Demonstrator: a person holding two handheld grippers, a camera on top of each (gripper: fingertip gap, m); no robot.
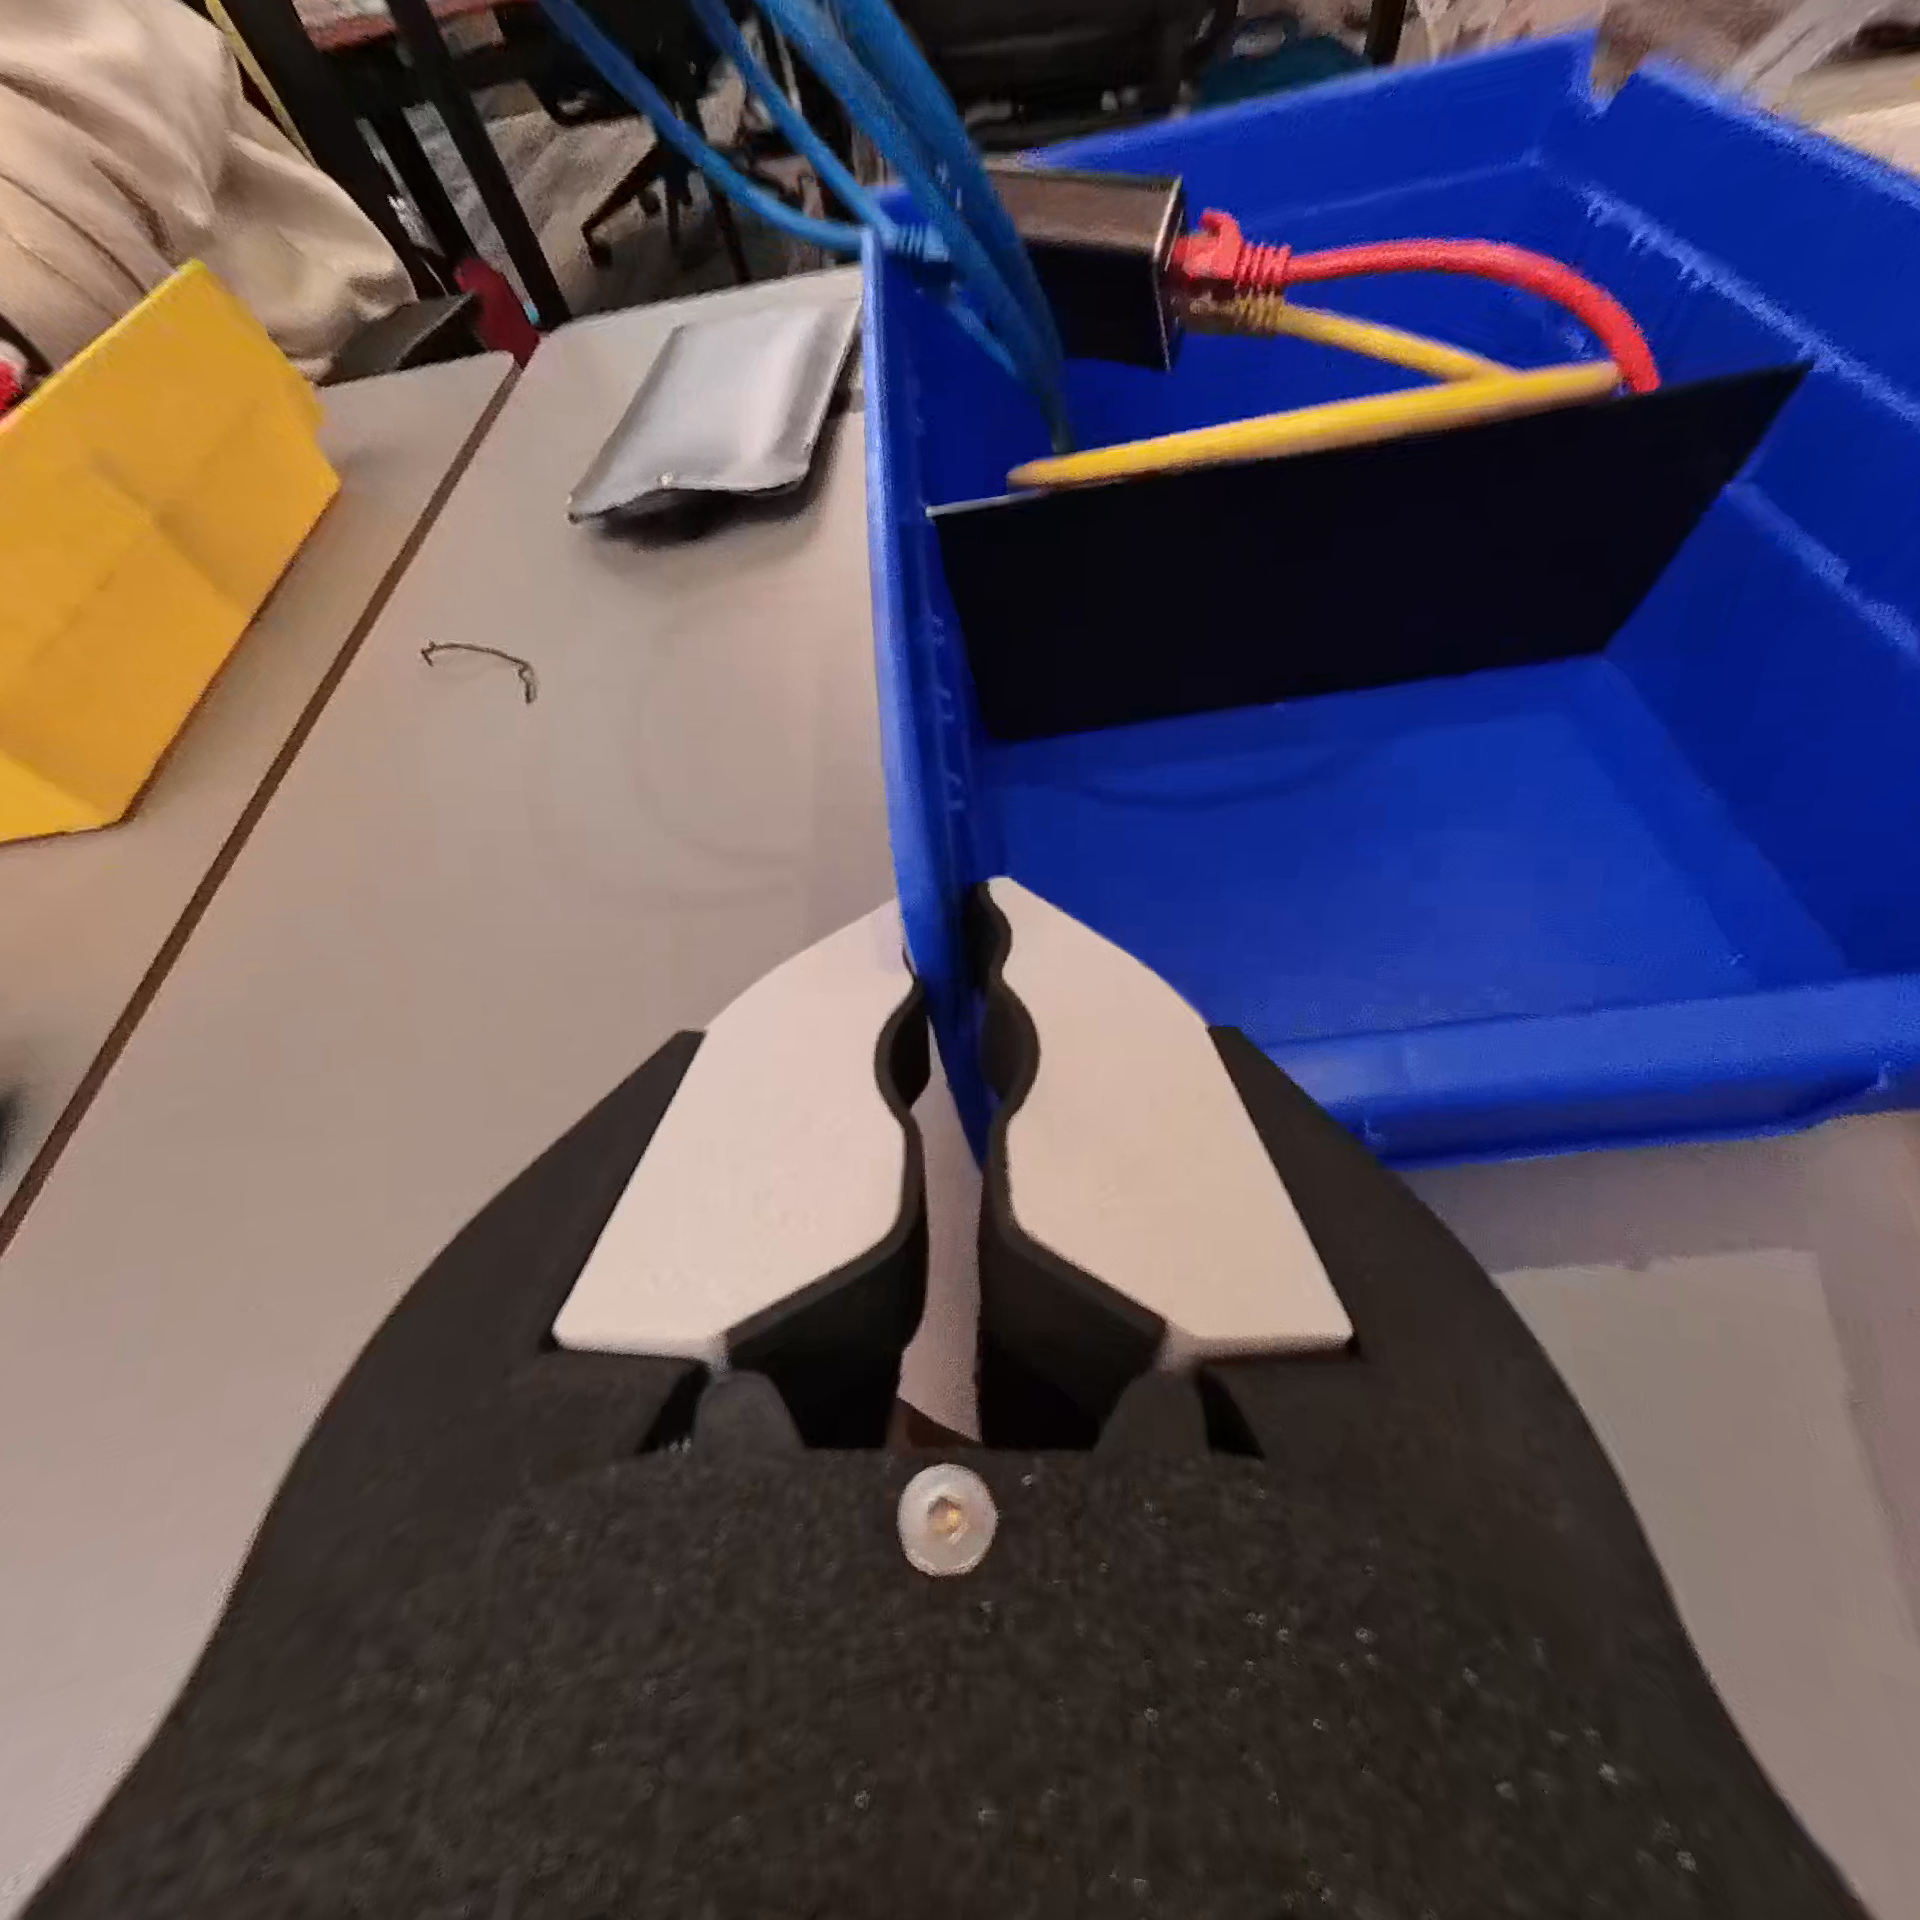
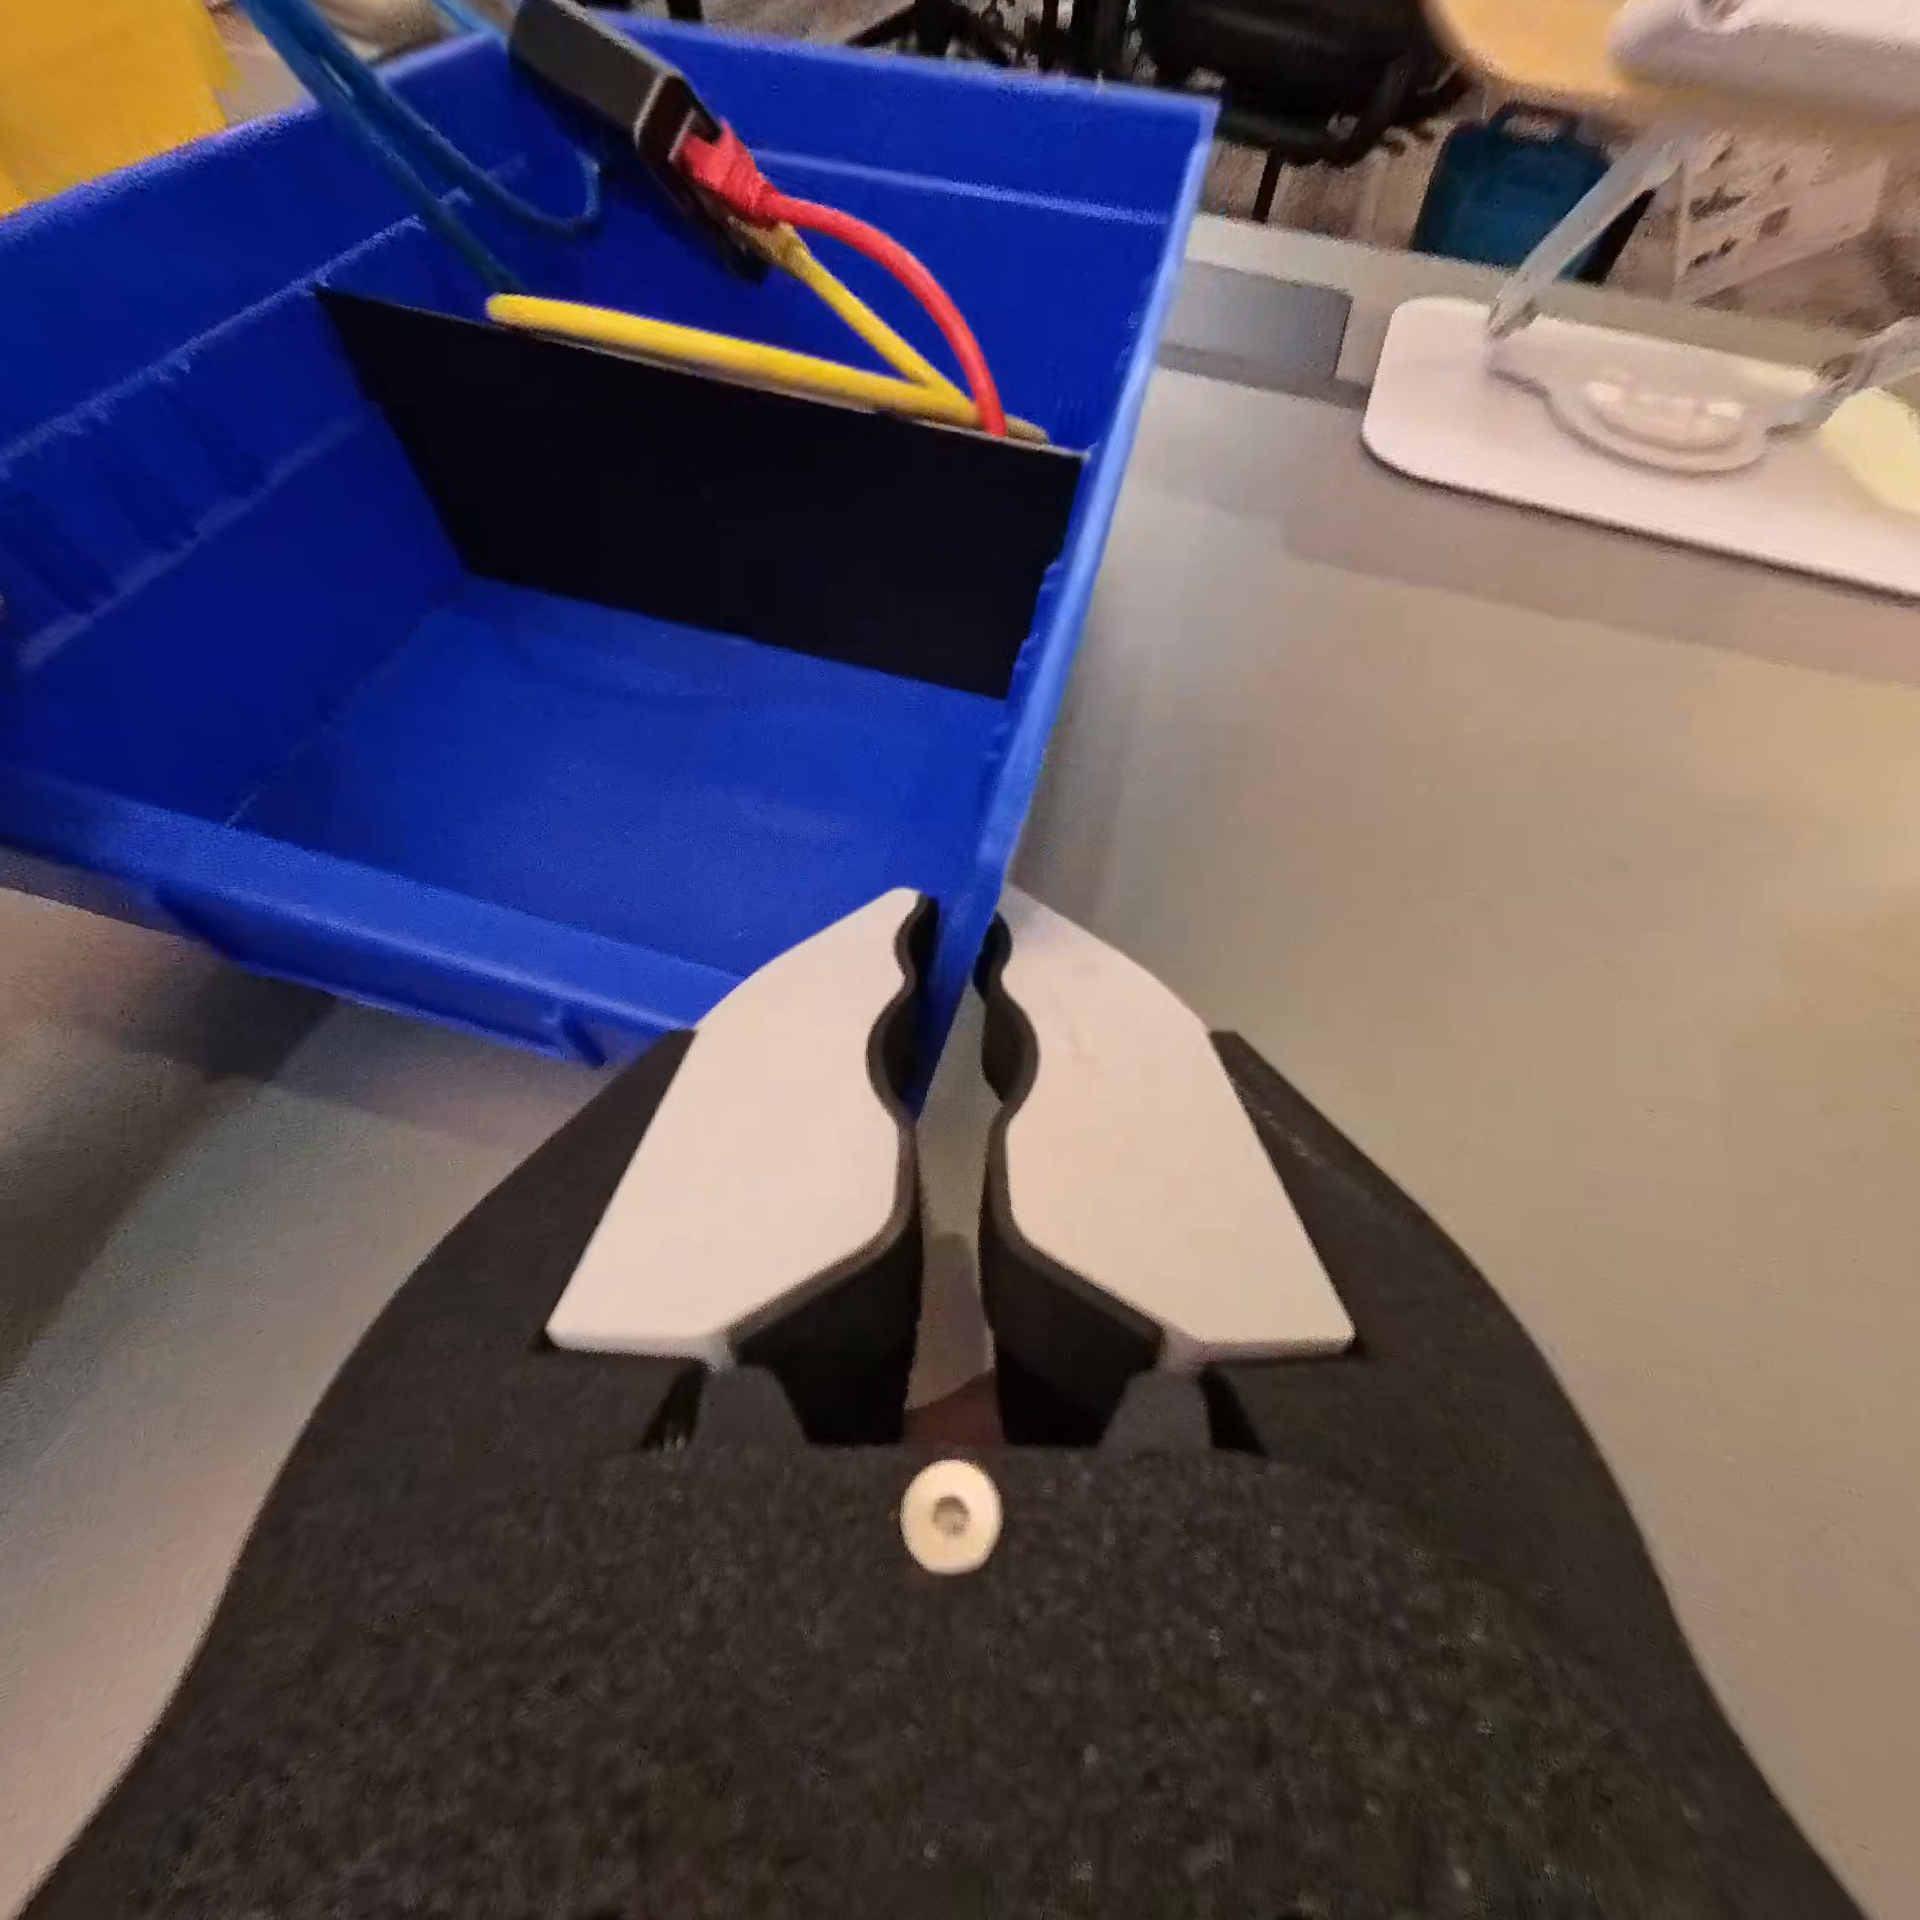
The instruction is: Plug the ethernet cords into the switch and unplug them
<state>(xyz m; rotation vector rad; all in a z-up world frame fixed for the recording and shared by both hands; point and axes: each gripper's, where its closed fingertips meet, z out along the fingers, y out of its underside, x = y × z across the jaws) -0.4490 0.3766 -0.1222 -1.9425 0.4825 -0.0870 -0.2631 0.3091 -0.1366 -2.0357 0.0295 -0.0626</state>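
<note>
Grey table [image 1: 520,935]: each gripper, left [image 1: 951,997] and right [image 2: 956,997], clamps a near wall of the bin [image 1: 1455,831]. Switch [image 1: 1091,239] hangs far, cords [image 1: 1403,260] plugged. Cords are limp, clips fragile; grasp plug boots.

The near half of the blue bin [image 1: 1455,883] is open; a black wall [image 1: 1351,561] blocks the cords [image 1: 1351,343] behind.
</note>
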